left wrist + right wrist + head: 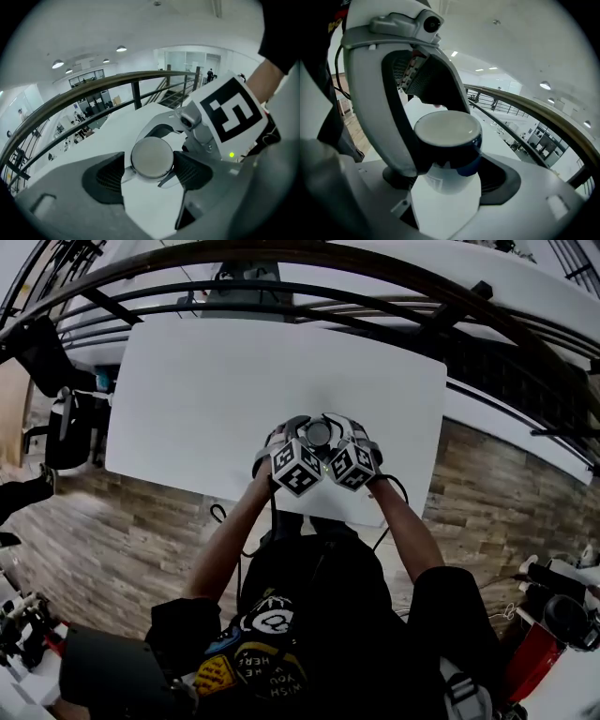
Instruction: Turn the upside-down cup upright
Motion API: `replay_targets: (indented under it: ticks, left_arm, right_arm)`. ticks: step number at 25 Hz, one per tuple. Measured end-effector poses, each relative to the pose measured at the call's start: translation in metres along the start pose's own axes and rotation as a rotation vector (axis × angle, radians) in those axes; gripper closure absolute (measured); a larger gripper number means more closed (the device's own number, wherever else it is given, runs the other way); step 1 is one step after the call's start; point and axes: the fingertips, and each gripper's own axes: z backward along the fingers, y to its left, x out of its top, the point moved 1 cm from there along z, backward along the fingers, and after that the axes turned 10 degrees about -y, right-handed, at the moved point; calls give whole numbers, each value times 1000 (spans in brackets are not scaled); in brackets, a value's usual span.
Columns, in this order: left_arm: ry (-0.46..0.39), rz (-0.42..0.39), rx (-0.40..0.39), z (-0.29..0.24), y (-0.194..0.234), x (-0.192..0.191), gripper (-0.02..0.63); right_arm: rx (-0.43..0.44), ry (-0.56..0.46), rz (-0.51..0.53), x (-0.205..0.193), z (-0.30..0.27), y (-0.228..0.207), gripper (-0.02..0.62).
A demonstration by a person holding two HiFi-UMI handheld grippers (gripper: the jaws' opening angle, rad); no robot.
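The cup stands near the front edge of the white table, flat base up. It has a dark blue band at the top and is white below. Both grippers meet around it. In the left gripper view, my left gripper has its dark pads on either side of the round base, with a thin gap showing. My right gripper also straddles the cup, and its right pad stands just off the blue band. One of the left gripper's fingers arches past the cup's left side and hides the right gripper's left pad.
A dark curved railing runs behind the table. Wooden floor lies below the front edge. The person's arms reach in from below. A red object sits at the lower right.
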Motion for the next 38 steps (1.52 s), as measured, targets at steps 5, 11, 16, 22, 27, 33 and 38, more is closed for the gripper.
replay_targets:
  ticks: [5, 11, 16, 22, 27, 33, 38]
  left_arm:
    - [-36, 20, -47, -3, -14, 20, 268]
    - [-82, 70, -157, 1, -21, 34, 295]
    - [-195, 389, -343, 25, -22, 33, 296]
    - [-431, 818, -365, 54, 16, 21, 296]
    - [-567, 890, -425, 72, 27, 25, 296]
    - [-557, 758, -358, 72, 26, 9, 298]
    - [-316, 749, -183, 66, 14, -63, 564]
  right_arm:
    - [-1, 57, 73, -2, 24, -5, 218]
    - [35, 79, 50, 2, 41, -7, 216]
    - [190, -53, -33, 26, 66, 9, 213]
    - [148, -329, -466, 30, 90, -10, 272]
    - [374, -675, -975, 66, 102, -13, 438]
    - [454, -795, -1041, 81, 103, -12, 561]
    - [202, -457, -916, 29, 59, -28, 564]
